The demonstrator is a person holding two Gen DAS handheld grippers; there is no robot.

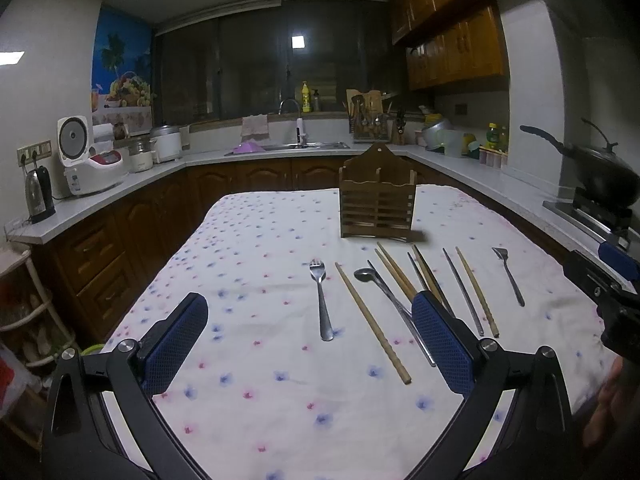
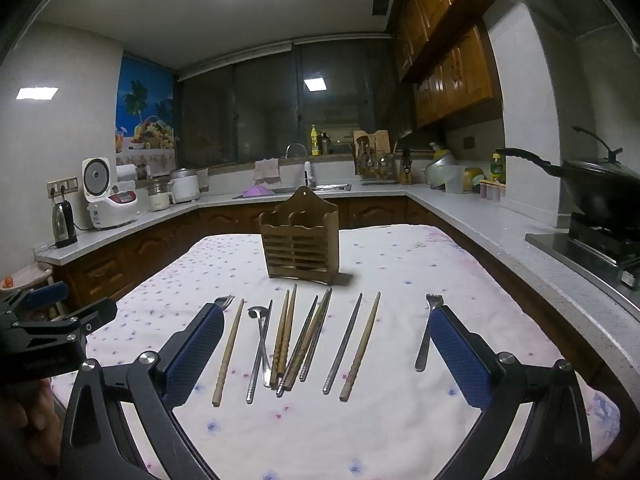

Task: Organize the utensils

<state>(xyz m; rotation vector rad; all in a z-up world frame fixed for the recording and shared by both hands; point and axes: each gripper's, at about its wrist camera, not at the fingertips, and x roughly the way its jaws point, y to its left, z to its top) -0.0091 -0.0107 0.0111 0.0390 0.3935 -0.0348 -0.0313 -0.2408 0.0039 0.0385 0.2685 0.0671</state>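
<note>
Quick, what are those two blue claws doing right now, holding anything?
Left gripper: open, holding nothing, above the tablecloth.
Right gripper: open, holding nothing, above the chopsticks.

Bg from my feed: floral tablecloth point(image 1: 256, 264) over the table, white countertop point(image 1: 120, 196) wrapping round w/ brown cabinets under. Left run has a kettle point(image 1: 39, 194), white rice cooker point(image 1: 86, 160) beside it, 2nd cooker point(image 1: 166, 142) further back; sink + faucet point(image 1: 298, 126) under the dark window, yellow bottle point(image 1: 305, 97) on the sill. Right side: black wok point(image 2: 600, 190) on the stove, wood wall cabinets point(image 2: 452, 68) above.
</note>
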